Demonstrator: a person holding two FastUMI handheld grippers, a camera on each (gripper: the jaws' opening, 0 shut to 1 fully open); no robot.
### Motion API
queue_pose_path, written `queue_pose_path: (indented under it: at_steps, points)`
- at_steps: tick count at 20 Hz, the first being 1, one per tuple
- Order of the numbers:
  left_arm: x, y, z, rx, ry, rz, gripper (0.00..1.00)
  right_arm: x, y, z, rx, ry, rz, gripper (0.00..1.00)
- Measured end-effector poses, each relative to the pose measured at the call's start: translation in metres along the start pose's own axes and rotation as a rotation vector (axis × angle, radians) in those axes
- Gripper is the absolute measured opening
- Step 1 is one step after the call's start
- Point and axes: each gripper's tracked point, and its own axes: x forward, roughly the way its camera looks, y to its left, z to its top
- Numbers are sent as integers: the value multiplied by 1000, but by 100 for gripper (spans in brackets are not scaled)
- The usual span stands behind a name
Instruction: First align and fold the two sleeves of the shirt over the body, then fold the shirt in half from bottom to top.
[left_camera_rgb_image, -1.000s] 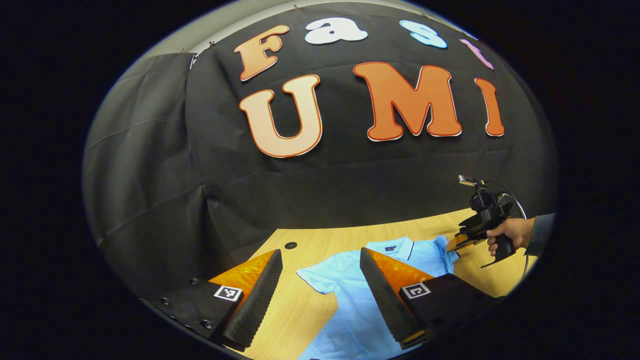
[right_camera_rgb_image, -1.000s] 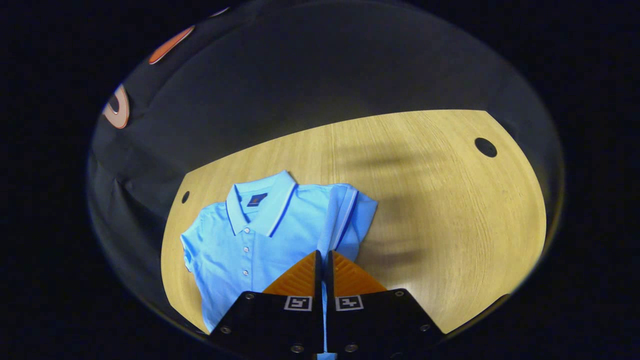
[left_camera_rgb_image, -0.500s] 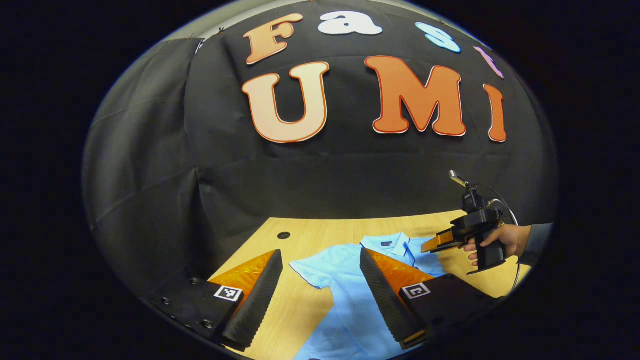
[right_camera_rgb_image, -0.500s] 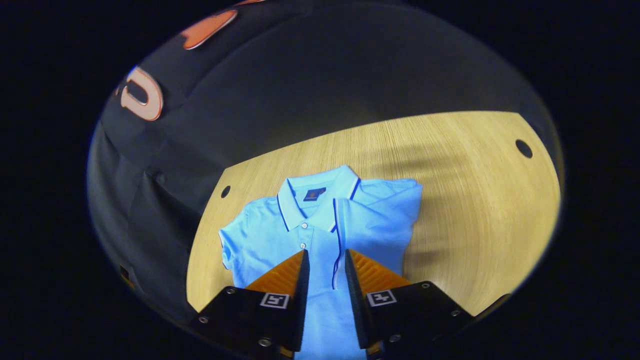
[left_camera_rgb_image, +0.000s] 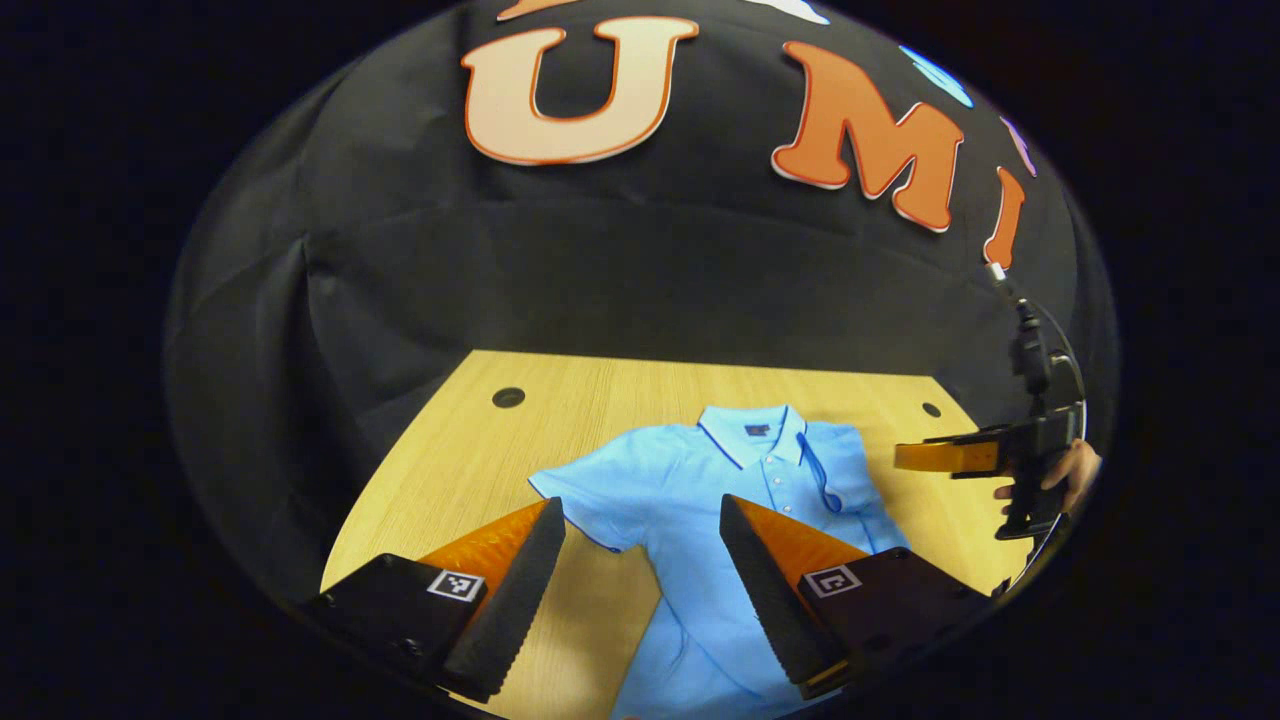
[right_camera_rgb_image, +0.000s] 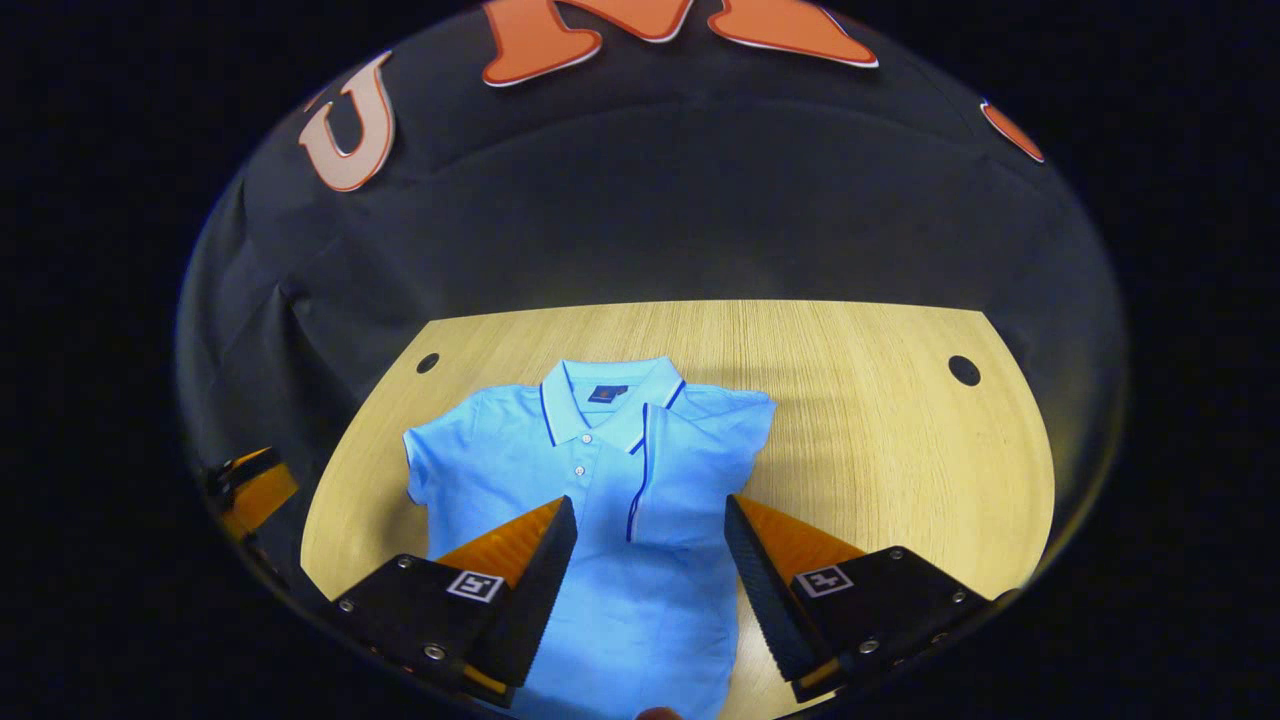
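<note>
shirt (right_camera_rgb_image: 590, 520): flat on table (right_camera_rgb_image: 880, 420), collar toward the wall, face up
R sleeve (right_camera_rgb_image: 690, 470): lies folded over body
L sleeve (left_camera_rgb_image: 580, 490): spread out, not yet folded
fabric: prob light, soft, limp; will sag and crease
grab pt: L sleeve hem, pinch thin edge
L grip (left_camera_rgb_image: 640, 560): fingers apart, holds nothing
R grip (right_camera_rgb_image: 650, 560): fingers apart, holds nothing, above shirt

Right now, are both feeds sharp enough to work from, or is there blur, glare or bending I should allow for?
Left gripper view: sharp, but the table edges bow with the fisheye, and the right gripper sits squeezed near the rim. Right gripper view: the shirt is crisp and evenly lit, without glare; the folded sleeve shows clearly, and the booth wall is dim.
</note>
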Motion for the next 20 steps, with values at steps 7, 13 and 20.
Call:
queue_pose_path:
  at_steps: [7,13,20]
  points:
    - [83,39,-35,10,209,-7,97,-51,-7,-32,17,-47,-136,98]
    - [136,54,-62,-32,352,4,97,-88,-15,-56,82,-79,-222,98]
    - [175,73,-81,-71,456,89,96,-110,-27,-86,112,-47,-290,98]
